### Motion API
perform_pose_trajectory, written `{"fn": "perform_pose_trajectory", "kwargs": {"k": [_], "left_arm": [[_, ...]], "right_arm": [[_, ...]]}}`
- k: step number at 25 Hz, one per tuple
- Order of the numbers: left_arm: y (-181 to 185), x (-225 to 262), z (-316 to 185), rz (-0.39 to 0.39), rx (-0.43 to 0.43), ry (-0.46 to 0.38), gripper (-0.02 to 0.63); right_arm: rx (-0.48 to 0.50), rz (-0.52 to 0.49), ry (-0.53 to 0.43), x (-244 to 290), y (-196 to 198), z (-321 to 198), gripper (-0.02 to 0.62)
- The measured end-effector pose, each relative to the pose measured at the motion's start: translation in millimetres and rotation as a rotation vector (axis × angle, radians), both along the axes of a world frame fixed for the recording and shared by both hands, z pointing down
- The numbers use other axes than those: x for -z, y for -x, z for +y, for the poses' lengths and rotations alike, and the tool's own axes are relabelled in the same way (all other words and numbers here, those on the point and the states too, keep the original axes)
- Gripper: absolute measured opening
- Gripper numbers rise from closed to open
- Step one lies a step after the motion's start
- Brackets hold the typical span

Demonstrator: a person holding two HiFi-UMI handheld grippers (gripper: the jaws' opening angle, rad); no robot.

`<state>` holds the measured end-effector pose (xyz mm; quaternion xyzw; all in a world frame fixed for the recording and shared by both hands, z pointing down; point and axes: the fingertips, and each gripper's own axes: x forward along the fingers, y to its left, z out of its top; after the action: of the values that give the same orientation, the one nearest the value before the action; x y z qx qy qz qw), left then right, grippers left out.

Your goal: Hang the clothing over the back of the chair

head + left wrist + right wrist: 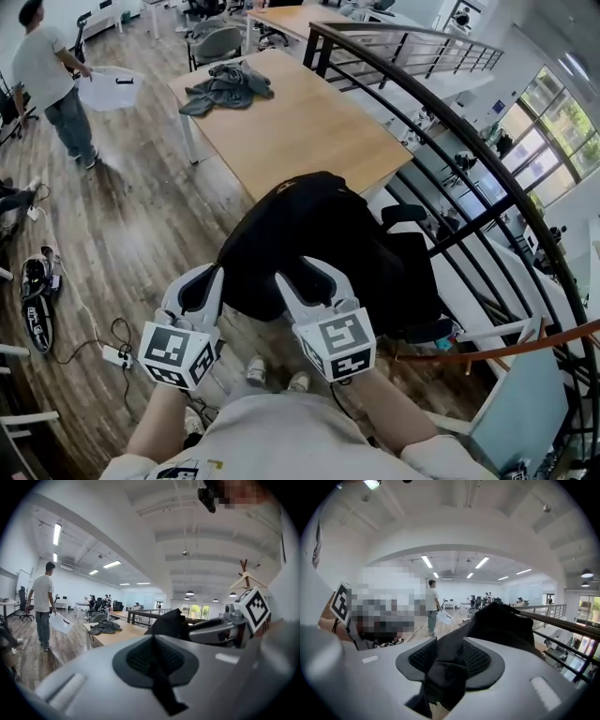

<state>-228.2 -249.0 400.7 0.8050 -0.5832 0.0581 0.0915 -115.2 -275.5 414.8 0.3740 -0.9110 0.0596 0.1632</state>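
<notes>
At your far left a person (47, 75) stands on the wooden floor (141, 225), well apart from you, and that side is your widest open room, plank boards running up to the bench. A power strip (117, 355) and its loose cables lie on the floor just left of your left tongs (202, 281). Those tongs are clenched on the near hem of the black garment (319, 234): in the left gripper view the ribbed dark pads (136, 658) meet on a thin black strip of cloth. Beyond them, the bench (309, 131) has a smooth pale wood top on white legs, and it carries a crumpled grey garment (228, 86) near its far left corner; its near corner sits just behind the black garment. The black garment is soft, matte and heaped in a rounded mound over the chair (403, 214), covering most of it, with its lower edge hanging toward you. Your right tongs (307, 277) are also clenched on that edge, just beside the left ones, with a thick fold of black cloth bunched between the pads. A dark padded chair arm shows at the right of the mound. Close on the right, the curved black metal railing (441, 103) hems the chair in, leaving little room there.
</notes>
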Motion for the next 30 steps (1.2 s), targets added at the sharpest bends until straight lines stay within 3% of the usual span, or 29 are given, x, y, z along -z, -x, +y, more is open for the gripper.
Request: {"fn": "perform_pose_trajectory", "kwargs": {"k": [8,12,23,30], "left_arm": [[-29.8,15.3,12.7,-0.002,-0.057,-0.022,0.003],[-46.5,26.9,12.3,0.058,-0.085,-0.032,0.002],[-94.6,60.9,8.6,0.027,-0.166,-0.101,0.003],[-116.5,104.9,9.1,0.074,-0.235,-0.171,0.003]], "right_arm": [[-0.065,-0.084,0.033,20.2,-28.9,2.4,0.161],[-0.092,-0.114,0.019,30.2,-43.9,4.0,0.124],[-0.173,-0.105,-0.123,74.7,-99.0,7.2,0.124],[-0.182,-0.107,-0.240,123.0,-122.6,23.5,0.114]]}}
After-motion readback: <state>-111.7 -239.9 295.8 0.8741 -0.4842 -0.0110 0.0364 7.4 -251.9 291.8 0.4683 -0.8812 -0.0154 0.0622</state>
